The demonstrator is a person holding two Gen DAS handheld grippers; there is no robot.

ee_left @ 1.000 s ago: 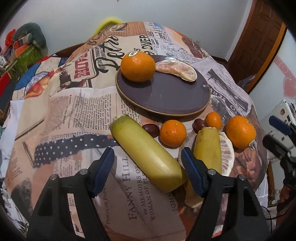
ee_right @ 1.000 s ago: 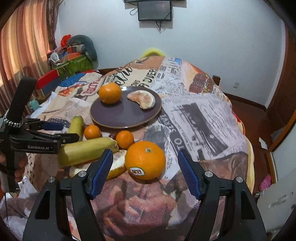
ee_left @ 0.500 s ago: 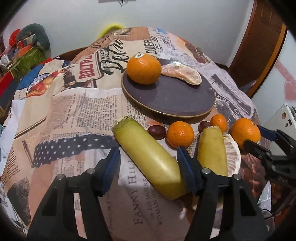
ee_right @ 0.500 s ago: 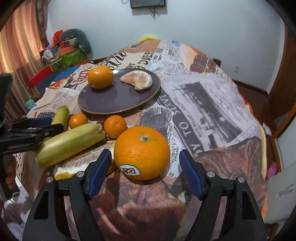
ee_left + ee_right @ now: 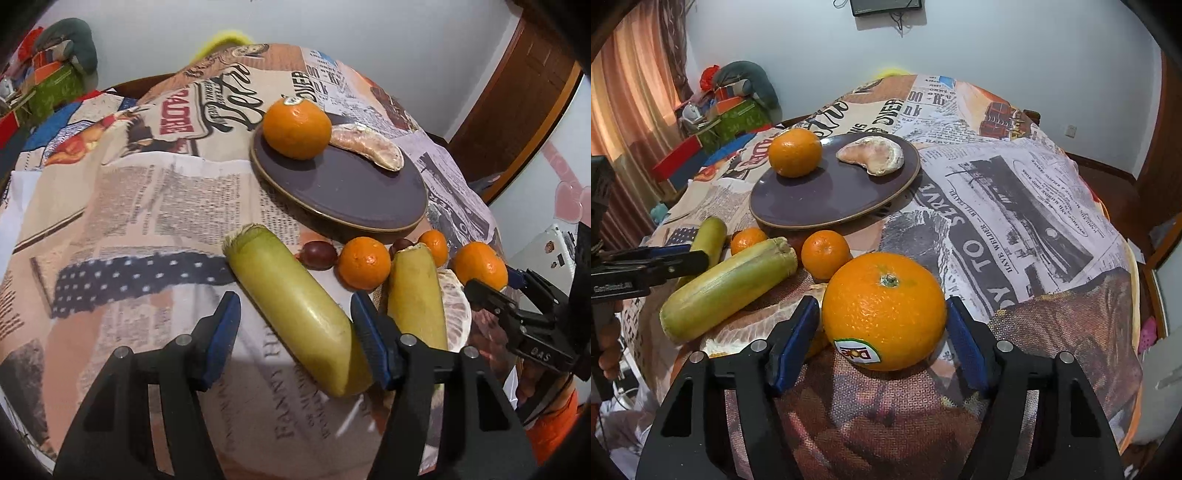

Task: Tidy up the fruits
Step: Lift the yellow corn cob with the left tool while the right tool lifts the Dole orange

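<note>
My left gripper (image 5: 295,314) straddles the lower end of a yellow-green stalk (image 5: 273,273) lying on the newspaper-print cloth. Its right pad (image 5: 369,339) touches the stalk and the left pad stands clear, so it is open. My right gripper (image 5: 882,317) has a large stickered orange (image 5: 882,295) between its jaws, which are closing; the pads sit right beside the peel. Behind stands a purple plate (image 5: 820,199) carrying an orange (image 5: 795,152) and a peeled pomelo segment (image 5: 873,155).
A second stalk (image 5: 415,295) lies on a pomelo piece (image 5: 456,306) between the two grippers. Two small tangerines (image 5: 364,262) (image 5: 436,245) and dark red fruits (image 5: 317,254) sit before the plate. Boxes and cushions (image 5: 735,110) are stacked at the back left.
The left jaws narrowed around the stalk. The right gripper came down and forward until the large orange sat between its jaws, which then narrowed.
</note>
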